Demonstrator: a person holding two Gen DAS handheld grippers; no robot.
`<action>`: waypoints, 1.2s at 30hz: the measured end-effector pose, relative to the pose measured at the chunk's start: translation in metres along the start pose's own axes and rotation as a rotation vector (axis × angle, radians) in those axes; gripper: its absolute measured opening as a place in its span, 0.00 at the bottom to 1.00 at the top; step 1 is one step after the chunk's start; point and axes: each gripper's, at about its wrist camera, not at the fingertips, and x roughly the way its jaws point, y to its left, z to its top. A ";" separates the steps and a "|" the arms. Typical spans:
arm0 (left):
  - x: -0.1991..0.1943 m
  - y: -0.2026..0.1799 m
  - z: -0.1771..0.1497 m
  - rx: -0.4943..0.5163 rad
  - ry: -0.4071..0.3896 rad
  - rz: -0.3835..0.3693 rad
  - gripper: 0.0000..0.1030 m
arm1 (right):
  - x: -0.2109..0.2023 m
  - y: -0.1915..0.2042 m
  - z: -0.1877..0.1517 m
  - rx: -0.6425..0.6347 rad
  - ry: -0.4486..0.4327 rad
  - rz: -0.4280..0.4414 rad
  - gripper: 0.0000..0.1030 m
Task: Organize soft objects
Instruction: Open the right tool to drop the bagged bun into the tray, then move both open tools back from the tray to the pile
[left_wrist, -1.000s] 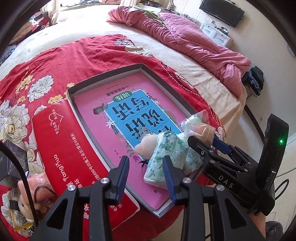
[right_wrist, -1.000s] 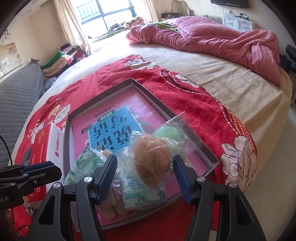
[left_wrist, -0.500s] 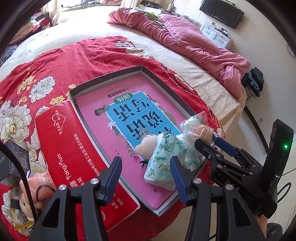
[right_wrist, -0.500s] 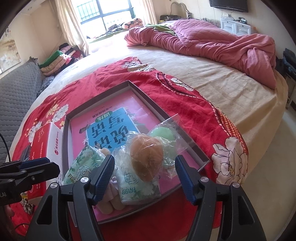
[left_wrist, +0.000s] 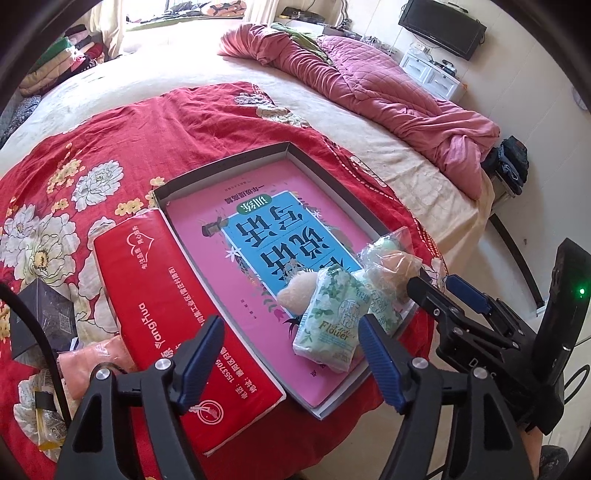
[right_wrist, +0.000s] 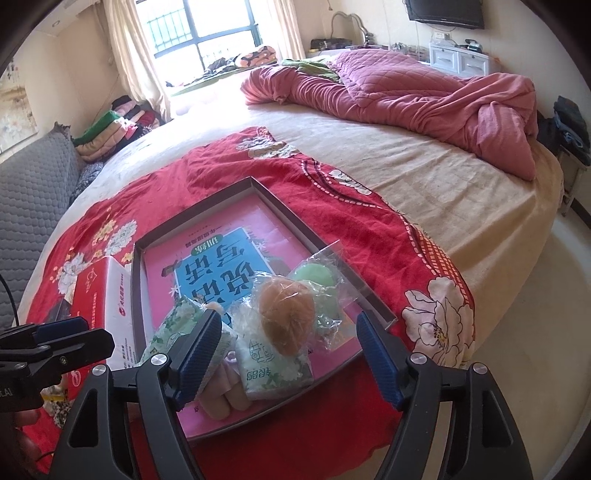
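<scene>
Now both grippers' jaws are opening, nothing between them: left gripper (left_wrist: 290, 354) and right gripper (right_wrist: 288, 354) hover over the tray's (left_wrist: 225, 162) near corner, where tissue packs (left_wrist: 334, 315) and bagged buns (right_wrist: 286, 317) lie piled. Release step, judged. Next: fetch the plush (left_wrist: 99, 360) left of the tray.
</scene>
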 end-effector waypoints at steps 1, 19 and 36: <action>-0.001 0.001 0.000 0.000 -0.001 0.001 0.73 | -0.002 0.001 0.000 -0.002 -0.002 -0.001 0.75; -0.051 0.027 -0.012 -0.047 -0.054 0.045 0.80 | -0.047 0.041 0.013 -0.049 -0.077 0.040 0.75; -0.114 0.087 -0.039 -0.132 -0.113 0.097 0.80 | -0.086 0.126 0.015 -0.158 -0.125 0.137 0.75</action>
